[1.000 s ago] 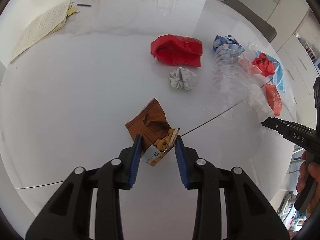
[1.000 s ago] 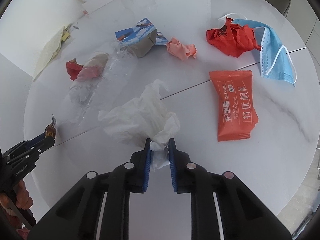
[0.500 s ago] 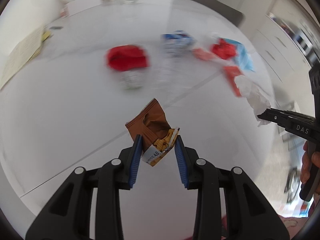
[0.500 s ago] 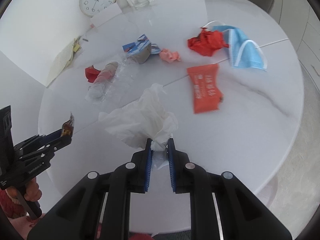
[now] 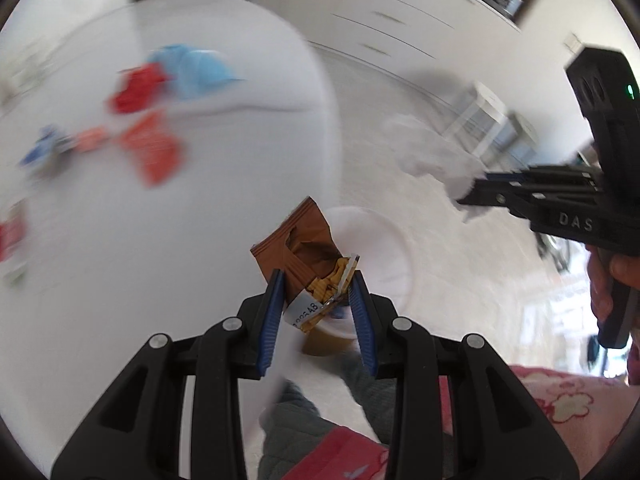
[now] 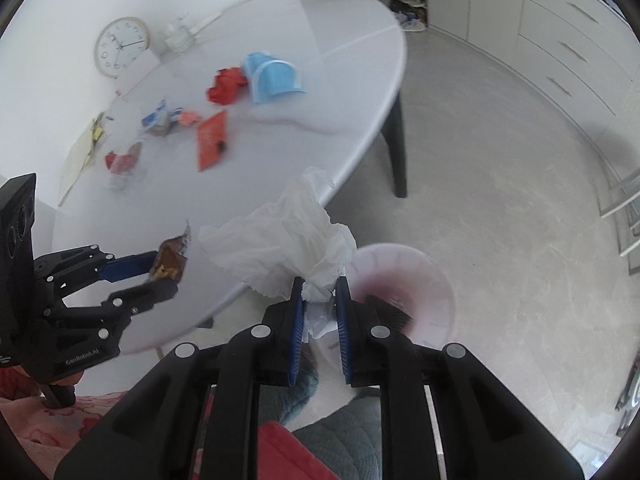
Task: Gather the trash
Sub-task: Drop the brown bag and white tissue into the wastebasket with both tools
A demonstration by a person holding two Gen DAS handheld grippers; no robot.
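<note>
Your left tool [image 5: 316,292] is clamped on the brown snack wrapper [image 5: 298,250], which sticks up from between the blue pads toward twelve o'clock, its torn yellow end and a white label caught right at the fingertips. Your right tool [image 6: 318,296] is clamped on the crumpled white tissue [image 6: 280,240], whose bulk fans out from the pads toward eleven o'clock while a small tuft hangs down inside the gap. Both tools point steeply down past the rim of the round white counter [image 6: 360,60]. In the right wrist view a round white bin [image 6: 404,280] with a dark inside stands on the floor, just beside the right tool at about two o'clock; in the left wrist view the same bin [image 5: 384,248] shows directly behind the wrapper, toward one o'clock. The left view is heavily blurred. From the left view your right tool [image 5: 476,192] comes in at three o'clock with the tissue [image 5: 432,152] trailing off its tip toward the counter. On the counter lie a blue face mask [image 6: 274,76], a crumpled red wrapper [image 6: 226,86] touching it and a flat orange packet [image 6: 210,140] nearer you.
</note>
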